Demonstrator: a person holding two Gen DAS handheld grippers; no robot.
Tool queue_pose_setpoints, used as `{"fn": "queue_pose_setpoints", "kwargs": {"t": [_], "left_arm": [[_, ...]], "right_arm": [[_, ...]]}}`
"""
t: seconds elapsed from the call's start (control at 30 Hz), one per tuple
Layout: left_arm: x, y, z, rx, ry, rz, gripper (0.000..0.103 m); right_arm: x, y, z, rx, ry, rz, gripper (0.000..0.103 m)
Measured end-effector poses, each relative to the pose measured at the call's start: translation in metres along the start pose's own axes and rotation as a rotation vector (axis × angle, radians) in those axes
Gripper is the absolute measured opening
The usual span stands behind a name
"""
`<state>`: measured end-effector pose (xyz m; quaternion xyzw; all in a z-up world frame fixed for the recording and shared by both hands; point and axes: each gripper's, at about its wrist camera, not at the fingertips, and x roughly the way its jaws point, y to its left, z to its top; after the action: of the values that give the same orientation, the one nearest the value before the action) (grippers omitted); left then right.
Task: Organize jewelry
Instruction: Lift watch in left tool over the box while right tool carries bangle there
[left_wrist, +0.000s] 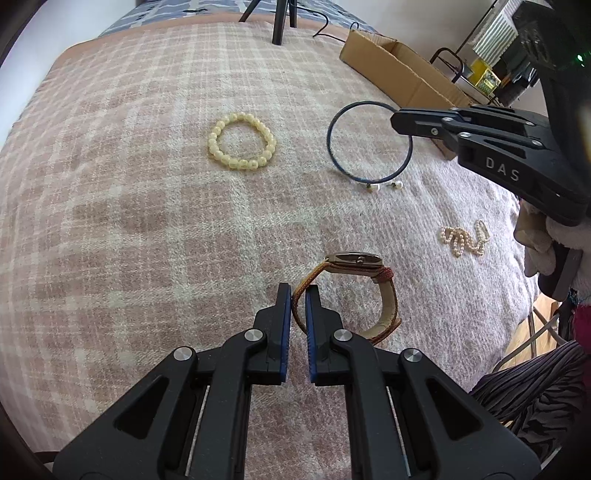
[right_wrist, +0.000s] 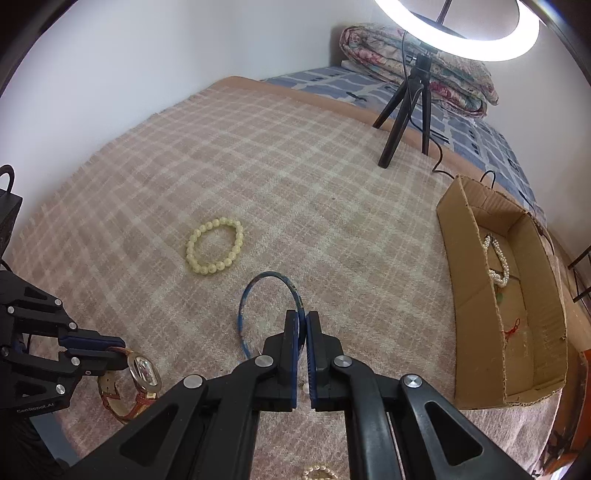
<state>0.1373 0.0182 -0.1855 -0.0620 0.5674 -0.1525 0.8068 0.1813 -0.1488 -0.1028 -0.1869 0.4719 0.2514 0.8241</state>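
My left gripper (left_wrist: 298, 295) is shut on the strap of a wristwatch (left_wrist: 354, 260) with a reddish-brown band, held over the plaid blanket. It shows in the right wrist view too (right_wrist: 142, 373). My right gripper (right_wrist: 301, 321) is shut on a thin blue hoop necklace (right_wrist: 258, 284) with pearl ends; the hoop also shows in the left wrist view (left_wrist: 332, 147). A yellow bead bracelet (left_wrist: 242, 146) lies flat on the blanket (right_wrist: 216, 245). A small pearl strand (left_wrist: 463, 240) lies to the right.
An open cardboard box (right_wrist: 472, 295) stands at the right with a pearl necklace (right_wrist: 498, 258) and a red charm inside. A ring light on a black tripod (right_wrist: 406, 114) stands at the back. Folded quilts lie behind it.
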Motion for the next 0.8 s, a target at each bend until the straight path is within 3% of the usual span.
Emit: {"fn": "queue_pose_setpoints", "kwargs": {"t": [0.37,0.8], "left_arm": [[-0.010,-0.004,0.009,-0.001,-0.032,-0.016,0.005],[-0.026,-0.032,0.046,0.003,-0.108,-0.064,0.005]], "right_arm": [[-0.046,-0.026,0.010,0.068,-0.115,-0.034,0.001],[-0.094,-0.064,0.005,0.139,-0.211,-0.093,0.001]]}}
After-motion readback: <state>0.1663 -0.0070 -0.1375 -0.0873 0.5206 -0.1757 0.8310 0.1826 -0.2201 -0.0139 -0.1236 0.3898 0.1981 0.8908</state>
